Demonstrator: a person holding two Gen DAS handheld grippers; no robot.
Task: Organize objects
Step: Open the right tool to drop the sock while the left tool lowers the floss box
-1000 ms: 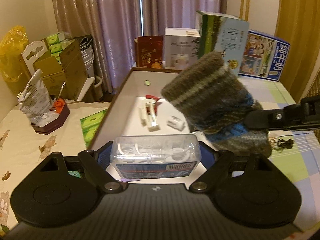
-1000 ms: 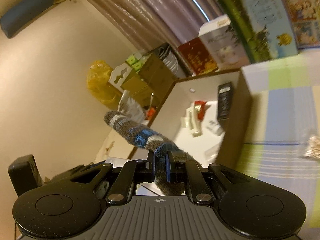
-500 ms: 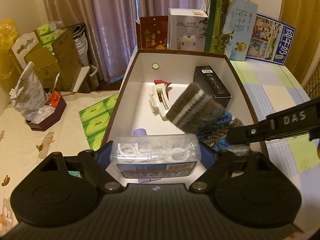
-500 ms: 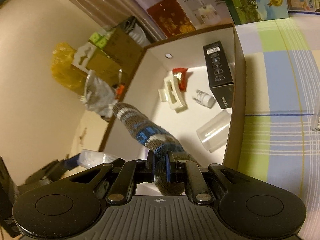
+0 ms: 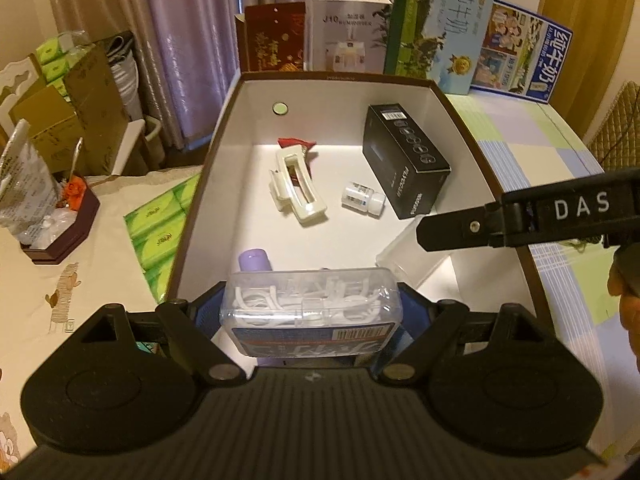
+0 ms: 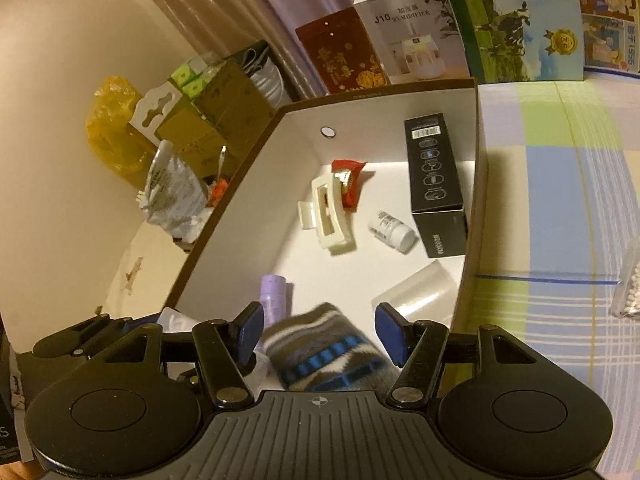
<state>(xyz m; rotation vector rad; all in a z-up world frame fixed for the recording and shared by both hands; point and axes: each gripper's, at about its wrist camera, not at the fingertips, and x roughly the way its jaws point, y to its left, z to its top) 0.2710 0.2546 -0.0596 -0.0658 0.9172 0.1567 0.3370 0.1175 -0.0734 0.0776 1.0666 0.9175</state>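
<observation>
My left gripper (image 5: 311, 312) is shut on a clear floss-pick box (image 5: 312, 310) and holds it over the near end of the brown storage box (image 5: 484, 164). My right gripper (image 6: 320, 330) is open over that box (image 6: 236, 184); the striped knit sock (image 6: 324, 350) lies loose between its blue pads (image 6: 250, 330) inside the box. Its finger shows in the left wrist view (image 5: 460, 232). The box holds a black carton (image 5: 404, 168), a cream hair clip (image 5: 296, 192), a small white bottle (image 5: 362, 198), a purple bottle (image 5: 256, 260) and a clear cup (image 6: 420, 292).
Cartons (image 5: 436, 32) stand behind the box on the checked tablecloth (image 6: 560, 208). A clear cotton-swab pack (image 6: 630, 284) lies to the right. Green tissue packs (image 5: 160, 228) and a dark tray with a bag (image 5: 52, 224) sit on the left table.
My right gripper has opened and let the sock drop into the near end of the box. My left gripper still holds the floss-pick box and has tilted down over the box.
</observation>
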